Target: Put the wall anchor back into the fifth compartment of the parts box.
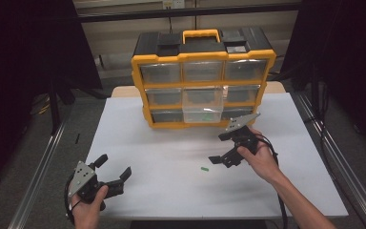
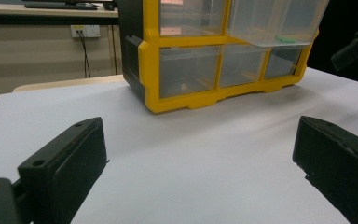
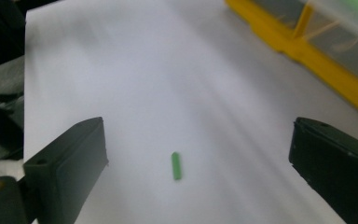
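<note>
A small green stick (image 1: 203,168) lies on the white table (image 1: 162,143), just left of my right gripper (image 1: 218,148). That gripper is open, and in the right gripper view the green stick (image 3: 176,166) rests on the table between its wide-spread jaws, touching neither. At the back stands a yellow and black drawer organizer (image 1: 202,57) with its middle clear drawer (image 1: 201,109) pulled out; something green lies inside. My left gripper (image 1: 114,166) is open and holds nothing near the table's front left corner. It faces the organizer (image 2: 186,74) and the pulled-out drawer (image 2: 272,23).
The organizer's other clear drawers (image 1: 161,72) are pushed in. Metal rails (image 1: 43,162) run along both sides of the table. A jaw of the right gripper (image 2: 354,46) shows at the right edge of the left gripper view.
</note>
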Available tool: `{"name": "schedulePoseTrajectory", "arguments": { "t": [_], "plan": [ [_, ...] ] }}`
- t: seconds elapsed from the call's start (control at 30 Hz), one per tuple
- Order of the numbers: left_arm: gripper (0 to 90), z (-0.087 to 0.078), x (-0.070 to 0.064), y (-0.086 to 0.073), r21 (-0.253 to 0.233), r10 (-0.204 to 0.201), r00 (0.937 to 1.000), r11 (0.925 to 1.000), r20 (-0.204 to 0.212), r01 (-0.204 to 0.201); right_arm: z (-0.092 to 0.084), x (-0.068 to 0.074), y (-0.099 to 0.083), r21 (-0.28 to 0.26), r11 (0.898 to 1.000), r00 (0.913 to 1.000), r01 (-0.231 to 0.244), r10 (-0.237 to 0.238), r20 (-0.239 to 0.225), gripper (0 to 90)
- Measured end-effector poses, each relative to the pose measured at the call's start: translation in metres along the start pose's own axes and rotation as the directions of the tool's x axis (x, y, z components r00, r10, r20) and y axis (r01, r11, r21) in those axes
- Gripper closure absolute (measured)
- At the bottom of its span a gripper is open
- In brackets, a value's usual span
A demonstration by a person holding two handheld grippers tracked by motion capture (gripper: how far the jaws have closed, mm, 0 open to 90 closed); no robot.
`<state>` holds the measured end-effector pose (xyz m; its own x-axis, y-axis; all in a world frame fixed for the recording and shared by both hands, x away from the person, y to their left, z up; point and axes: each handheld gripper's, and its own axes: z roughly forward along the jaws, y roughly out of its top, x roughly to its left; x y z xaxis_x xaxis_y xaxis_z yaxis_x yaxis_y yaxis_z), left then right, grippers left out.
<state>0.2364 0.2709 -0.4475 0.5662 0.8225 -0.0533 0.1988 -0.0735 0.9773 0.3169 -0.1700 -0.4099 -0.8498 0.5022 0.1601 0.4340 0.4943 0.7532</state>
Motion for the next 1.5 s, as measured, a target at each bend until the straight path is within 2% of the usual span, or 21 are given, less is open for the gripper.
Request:
{"name": "schedulePoseTrajectory", "arguments": {
  "t": [0.2, 0.23, 0.27, 0.33, 0.5, 0.6, 0.7, 0.77, 0.83, 0.87, 1.0, 1.07, 1.13, 1.17, 1.23, 1.27, 1.33, 1.37, 1.4, 1.43, 1.5],
  "plan": [
    [2.9, 0.0, 0.001, 0.0, 0.005, 0.004, 1.0, 1.0, -0.004, -0.004, 0.017, 0.007, -0.001, 0.092, 0.995, 0.9987, 0.044, -0.042, -0.031, 6.9],
    [2.9, 0.0, 0.0, 0.0, 0.003, -0.011, 0.9999, 0.9999, -0.001, 0.011, 0.02, 0.008, 0.0, 0.098, 0.994, 0.998, 0.045, -0.041, -0.049, 6.6],
    [2.9, 0.0, 0.001, 0.0, 0.006, -0.004, 1.0, 1.0, -0.003, 0.004, 0.023, 0.008, 0.0, 0.105, 0.993, 0.9964, 0.062, -0.056, -0.064, 8.7],
    [2.9, 0.0, 0.001, 0.0, 0.008, -0.002, 1.0, 1.0, -0.003, 0.002, 0.028, 0.009, 0.002, 0.15, 0.986, 0.9967, 0.066, -0.058, -0.057, 9.3],
    [2.9, 0.001, 0.0, -0.001, 0.007, -0.005, 1.0, 1.0, -0.006, 0.005, 0.038, 0.011, 0.008, 0.209, 0.974, 0.993, 0.09, -0.071, -0.094, 17.4],
    [2.9, 0.0, 0.0, 0.0, 0.004, -0.005, 1.0, 1.0, 0.004, 0.005, 0.044, 0.011, 0.011, 0.285, 0.956, 0.9955, 0.067, -0.045, -0.083, 27.3],
    [2.9, 0.0, 0.0, 0.0, 0.006, 0.001, 1.0, 1.0, 0.001, -0.001, 0.052, 0.007, 0.01, 0.313, 0.947, 0.9962, 0.069, -0.049, -0.073, 34.6],
    [2.9, 0.0, 0.001, -0.001, 0.006, -0.002, 1.0, 1.0, 0.007, 0.002, 0.055, 0.004, 0.008, 0.347, 0.935, 0.9956, 0.075, -0.051, -0.079, 39.7],
    [2.9, 0.0, 0.001, -0.001, 0.003, -0.008, 0.9999, 1.0, 0.007, 0.008, 0.056, -0.001, 0.007, 0.348, 0.935, 0.9955, 0.071, -0.045, -0.083, 44.7],
    [2.9, 0.0, 0.001, 0.0, 0.007, -0.001, 1.0, 1.0, 0.007, 0.001, 0.057, -0.001, 0.007, 0.362, 0.931, 0.9966, 0.053, -0.026, -0.079, 47.1],
    [2.9, 0.0, 0.0, 0.0, 0.005, 0.0, 1.0, 1.0, 0.001, 0.0, 0.061, -0.003, 0.007, 0.409, 0.91, 0.9955, 0.073, -0.042, -0.085, 53.5],
    [2.9, 0.0, 0.0, 0.0, 0.0, -0.003, 1.0, 1.0, 0.004, 0.003, 0.064, -0.002, 0.007, 0.42, 0.903, 0.9943, 0.083, -0.047, -0.096, 56.4],
    [2.9, 0.0, 0.0, 0.0, 0.0, 0.004, 1.0, 1.0, -0.004, -0.004, 0.067, -0.002, 0.006, 0.41, 0.908, 0.9936, 0.091, -0.055, -0.099, 60.0],
    [2.9, 0.0, 0.001, 0.0, -0.001, 0.001, 1.0, 1.0, 0.008, -0.001, 0.068, -0.003, 0.006, 0.41, 0.906, 0.9926, 0.104, -0.069, -0.1, 61.1],
    [2.9, 0.0, 0.001, 0.0, 0.002, 0.005, 1.0, 1.0, -0.004, -0.005, 0.07, -0.003, 0.006, 0.422, 0.901, 0.9926, 0.103, -0.067, -0.101, 66.3],
    [2.9, -0.001, 0.001, 0.0, 0.005, 0.007, 1.0, 1.0, 0.002, -0.007, 0.071, -0.002, 0.006, 0.414, 0.905, 0.9925, 0.101, -0.063, -0.105, 67.7],
    [2.9, -0.001, 0.001, 0.0, 0.005, 0.006, 1.0, 1.0, 0.005, -0.006, 0.073, -0.002, 0.005, 0.432, 0.894, 0.991, 0.12, -0.081, -0.107, 69.8],
    [2.9, -0.001, 0.001, 0.0, 0.004, 0.008, 1.0, 1.0, -0.003, -0.008, 0.073, 0.0, 0.004, 0.44, 0.892, 0.9923, 0.107, -0.068, -0.104, 71.8],
    [2.9, -0.001, 0.001, 0.0, 0.003, 0.005, 1.0, 1.0, 0.0, -0.005, 0.074, 0.002, 0.005, 0.464, 0.881, 0.9938, 0.092, -0.052, -0.098, 73.0],
    [2.9, -0.001, 0.0, 0.0, 0.003, 0.005, 1.0, 1.0, 0.001, -0.005, 0.076, 0.001, 0.003, 0.443, 0.889, 0.9913, 0.119, -0.081, -0.104, 74.4],
    [2.9, -0.001, 0.001, 0.0, 0.002, 0.004, 1.0, 1.0, 0.001, -0.004, 0.077, 0.001, 0.003, 0.45, 0.883, 0.9902, 0.133, -0.099, -0.098, 77.2]
  ]
}}
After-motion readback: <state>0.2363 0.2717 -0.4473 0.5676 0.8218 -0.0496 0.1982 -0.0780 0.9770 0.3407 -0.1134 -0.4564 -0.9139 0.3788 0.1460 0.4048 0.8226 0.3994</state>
